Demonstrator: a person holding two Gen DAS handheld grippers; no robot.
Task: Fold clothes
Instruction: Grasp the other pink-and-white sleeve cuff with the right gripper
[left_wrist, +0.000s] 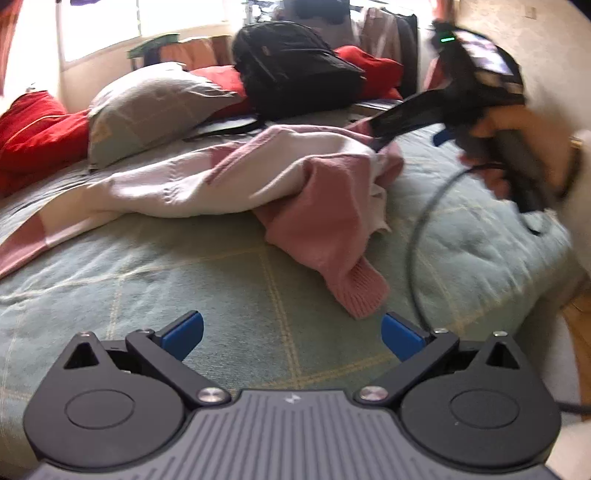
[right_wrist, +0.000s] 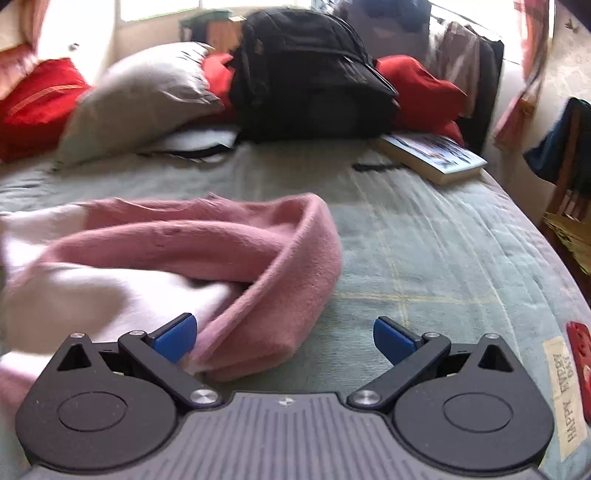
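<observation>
Left tongs (left_wrist: 291, 334): blue-tipped fingers spread wide, nothing between them, hovering over bare bedspread near a knitted pink sleeve cuff (left_wrist: 360, 291).

Right tongs (right_wrist: 282, 338): fingers likewise spread wide, empty; a pink fold of the garment lies just in front of the left fingertip (right_wrist: 175, 338). In the left wrist view the same tool appears at upper right, gripped by a hand (left_wrist: 517, 147), its dark fingers close to the garment's far edge; whether they touch it cannot be told.

Sweater (left_wrist: 258, 177): pink and white knit, crumpled in a loose heap across the middle of the bed, unfolded, one sleeve trailing toward the left tongs.

Bed (left_wrist: 166, 288): pale green quilted cover with thin yellow check lines, wrinkled.

Head of bed: grey-green pillow (right_wrist: 140, 96); red cushions (right_wrist: 37, 99) at both sides; black backpack (right_wrist: 310, 74) standing upright between them.

Right side of bed: a paperback book (right_wrist: 432, 157) lying flat near the edge.

Room: bright window (left_wrist: 103, 22) behind the bed; clothes hanging at rear right; wooden chair (right_wrist: 569, 162) draped with blue cloth beside the bed.
</observation>
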